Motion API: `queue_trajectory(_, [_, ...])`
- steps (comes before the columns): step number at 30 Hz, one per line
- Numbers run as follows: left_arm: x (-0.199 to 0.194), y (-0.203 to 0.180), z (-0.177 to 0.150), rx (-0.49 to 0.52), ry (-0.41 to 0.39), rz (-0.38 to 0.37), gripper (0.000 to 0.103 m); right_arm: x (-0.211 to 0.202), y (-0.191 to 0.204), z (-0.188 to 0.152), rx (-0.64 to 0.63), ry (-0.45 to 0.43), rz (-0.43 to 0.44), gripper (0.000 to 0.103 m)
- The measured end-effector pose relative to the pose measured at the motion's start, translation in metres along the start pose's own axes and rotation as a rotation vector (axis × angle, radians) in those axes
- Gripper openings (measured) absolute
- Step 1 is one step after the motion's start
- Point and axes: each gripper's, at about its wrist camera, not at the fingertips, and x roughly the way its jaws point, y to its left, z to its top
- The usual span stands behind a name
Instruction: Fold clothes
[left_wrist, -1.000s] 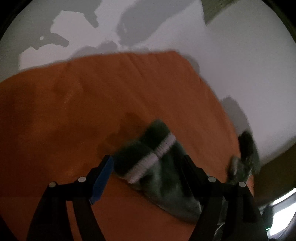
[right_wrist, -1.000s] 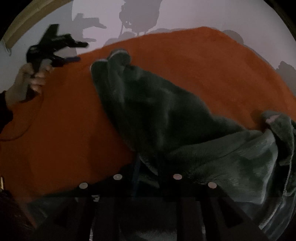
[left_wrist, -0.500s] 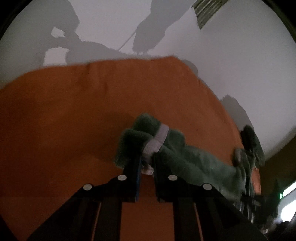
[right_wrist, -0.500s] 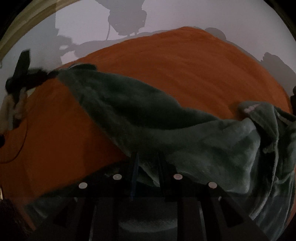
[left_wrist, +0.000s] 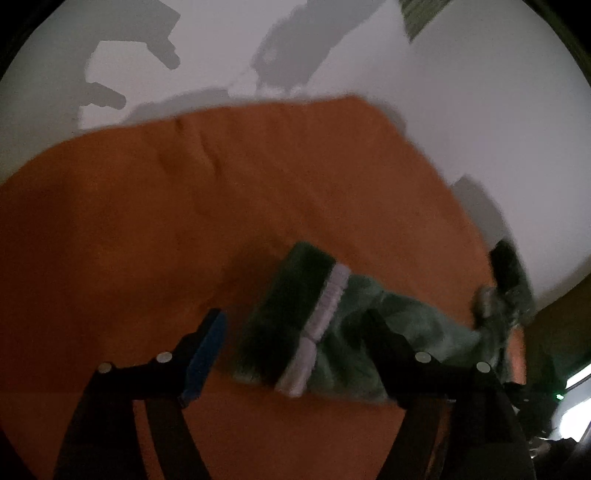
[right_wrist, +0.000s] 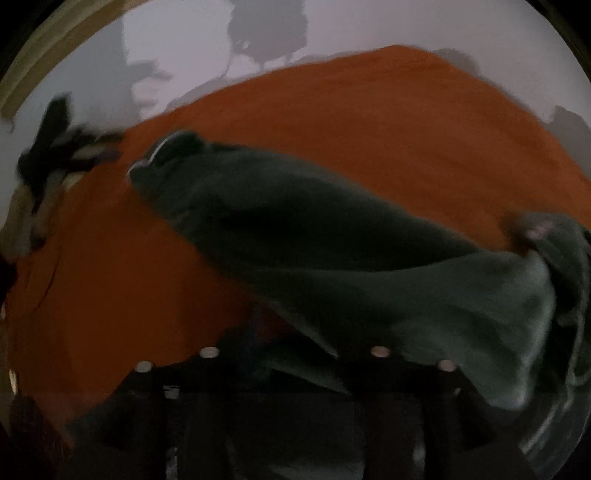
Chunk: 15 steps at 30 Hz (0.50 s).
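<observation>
A dark green fleece garment (right_wrist: 332, 251) lies stretched across an orange blanket (right_wrist: 406, 122). Its cuff (left_wrist: 295, 314), edged by a white ribbed band, rests flat on the blanket between the fingers of my left gripper (left_wrist: 293, 317). Those jaws are opening and stand wide, with the pads clear of the cloth. The left gripper (right_wrist: 62, 147) also shows at the far left of the right wrist view, held in a hand. My right gripper (right_wrist: 295, 332) is opening too. Fleece drapes over and between its fingers, hiding the tips.
The orange blanket (left_wrist: 184, 221) lies on a white surface (left_wrist: 480, 110) crossed by shadows. More bunched green fleece (left_wrist: 502, 306) sits at the blanket's right edge. A wooden frame edge (right_wrist: 55, 48) curves past the upper left.
My left gripper shut on the cuff half a second ago, then opened again, leaving the cuff flat on the blanket. The right jaws have spread apart, and the garment now lies longer and flatter.
</observation>
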Motion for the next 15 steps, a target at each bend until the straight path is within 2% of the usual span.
queue_trajectory(1, [0.011,-0.002,-0.001,0.003,0.041,0.02,0.074,0.004,0.0,0.004,-0.018,0.007,0.017,0.047])
queue_trajectory(2, [0.021,-0.004,-0.001,0.007,0.08,0.039,0.053,0.008,0.0,0.008,-0.027,0.017,0.015,0.047])
queue_trajectory(4, [0.022,-0.008,-0.008,0.01,0.083,0.057,0.024,0.016,-0.003,0.015,-0.031,0.044,-0.001,0.047])
queue_trajectory(5, [0.022,-0.01,-0.011,0.012,0.083,0.065,0.022,0.02,-0.006,0.019,-0.029,0.061,-0.011,0.047])
queue_trajectory(6, [0.012,-0.011,-0.015,0.005,0.049,0.055,0.021,0.025,-0.008,0.023,-0.026,0.079,-0.02,0.043])
queue_trajectory(7, [0.002,-0.012,-0.019,-0.002,0.015,0.046,0.019,0.027,-0.008,0.025,-0.033,0.087,-0.039,0.035])
queue_trajectory(8, [-0.008,-0.012,-0.022,-0.009,-0.019,0.035,0.019,0.028,-0.008,0.027,-0.042,0.093,-0.06,0.014])
queue_trajectory(9, [-0.021,-0.013,-0.025,-0.017,-0.051,0.014,0.019,0.027,-0.007,0.026,-0.05,0.092,-0.077,0.006])
queue_trajectory(10, [-0.033,-0.014,-0.028,-0.024,-0.084,-0.008,0.019,0.021,-0.006,0.025,-0.05,0.066,-0.087,0.004])
queue_trajectory(11, [-0.051,-0.014,-0.031,-0.021,-0.129,-0.062,0.019,0.013,-0.004,0.023,-0.048,0.034,-0.097,0.0])
queue_trajectory(13, [-0.082,-0.016,-0.043,0.004,-0.209,-0.188,0.019,-0.01,0.001,0.017,-0.043,-0.052,-0.087,0.0])
queue_trajectory(15, [-0.086,-0.015,-0.054,0.049,-0.2,-0.231,0.023,-0.021,0.01,0.007,-0.075,-0.078,-0.072,0.0])
